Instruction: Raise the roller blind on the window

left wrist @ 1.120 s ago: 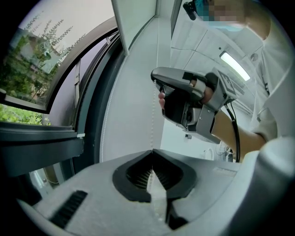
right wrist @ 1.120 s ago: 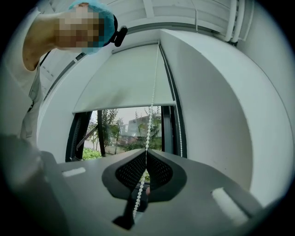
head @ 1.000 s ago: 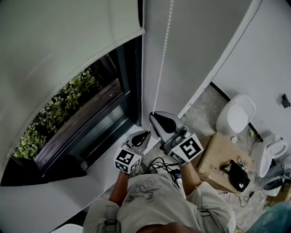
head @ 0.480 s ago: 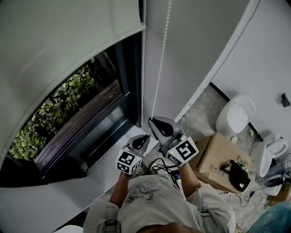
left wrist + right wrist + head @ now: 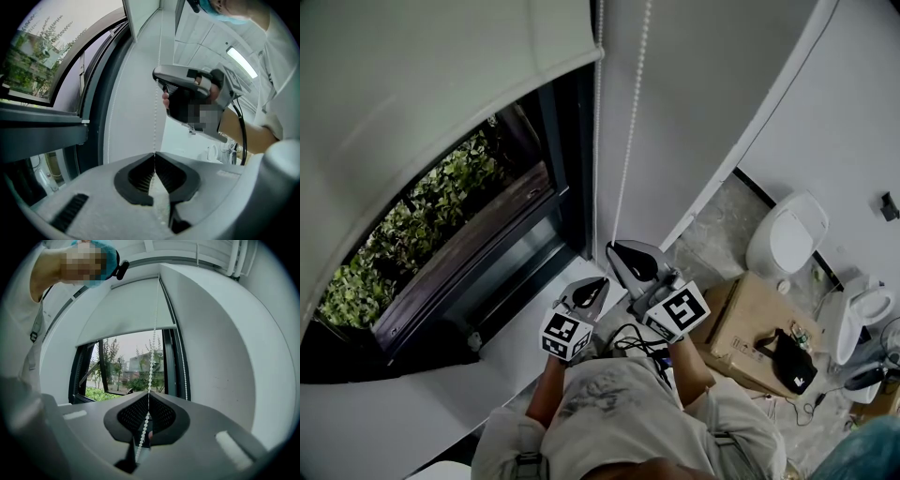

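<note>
The white roller blind covers the top of the window; its bottom edge hangs above the greenery outside, and it also fills the upper middle of the right gripper view. A white bead chain drops along the wall beside the dark frame. My right gripper is shut on that chain, which runs up from its closed jaws. Just below it, my left gripper is shut on the same strand. The chain runs taut from it up to the right gripper.
A second chain strand hangs against the dark window frame. The white sill lies below the grippers. To the right, on the floor, are a toilet, a cardboard box with a black item, and cables.
Both grippers have dropped slightly with the chain, and the blind's bottom corner has crept a little higher. In the last half second hardly anything has moved.
</note>
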Demonstrator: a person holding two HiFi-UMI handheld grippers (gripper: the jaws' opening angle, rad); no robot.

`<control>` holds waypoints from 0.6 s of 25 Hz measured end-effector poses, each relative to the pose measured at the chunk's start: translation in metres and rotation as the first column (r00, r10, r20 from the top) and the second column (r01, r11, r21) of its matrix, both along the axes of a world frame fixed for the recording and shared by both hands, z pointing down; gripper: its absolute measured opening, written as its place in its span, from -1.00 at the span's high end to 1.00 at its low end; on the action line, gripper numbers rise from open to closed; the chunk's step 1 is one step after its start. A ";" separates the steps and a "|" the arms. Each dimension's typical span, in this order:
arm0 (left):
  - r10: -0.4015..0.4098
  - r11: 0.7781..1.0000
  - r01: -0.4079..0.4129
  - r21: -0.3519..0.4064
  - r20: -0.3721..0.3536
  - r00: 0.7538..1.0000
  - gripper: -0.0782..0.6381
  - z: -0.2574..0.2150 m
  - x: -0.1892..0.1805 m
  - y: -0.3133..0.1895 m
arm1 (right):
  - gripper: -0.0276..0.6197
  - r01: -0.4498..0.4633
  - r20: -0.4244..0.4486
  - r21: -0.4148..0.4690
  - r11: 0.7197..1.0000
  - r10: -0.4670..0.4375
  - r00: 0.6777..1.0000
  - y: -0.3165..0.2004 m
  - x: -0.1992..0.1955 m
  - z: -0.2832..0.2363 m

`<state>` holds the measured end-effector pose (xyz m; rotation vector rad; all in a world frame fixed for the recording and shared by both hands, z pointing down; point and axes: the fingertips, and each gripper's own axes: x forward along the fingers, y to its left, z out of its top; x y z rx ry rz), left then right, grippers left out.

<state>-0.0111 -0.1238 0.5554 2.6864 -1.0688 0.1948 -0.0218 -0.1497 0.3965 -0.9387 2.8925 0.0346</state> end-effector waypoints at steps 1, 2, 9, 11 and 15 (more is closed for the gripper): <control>-0.007 1.000 0.007 -0.001 0.011 1.000 0.73 0.000 -0.001 0.000 | 0.88 0.001 0.000 0.000 1.000 -0.001 1.000 0.000 0.000 0.000; -0.012 1.000 0.012 -0.001 0.021 1.000 0.73 0.000 -0.003 0.000 | 0.88 0.001 0.001 0.000 1.000 -0.001 1.000 0.000 -0.001 0.001; -0.030 0.999 0.030 0.040 -0.014 0.999 0.64 -0.041 -0.012 0.007 | 0.88 0.003 0.001 0.003 1.000 -0.003 1.000 0.002 0.001 0.000; -0.033 0.997 0.035 0.063 -0.018 0.999 0.64 -0.061 -0.015 0.005 | 0.88 0.002 0.002 0.003 1.000 -0.002 1.000 0.001 0.001 0.000; -0.029 0.991 0.032 0.130 -0.025 0.999 0.61 -0.107 -0.019 -0.001 | 0.88 0.000 -0.001 0.003 1.000 0.000 1.000 0.003 0.000 0.000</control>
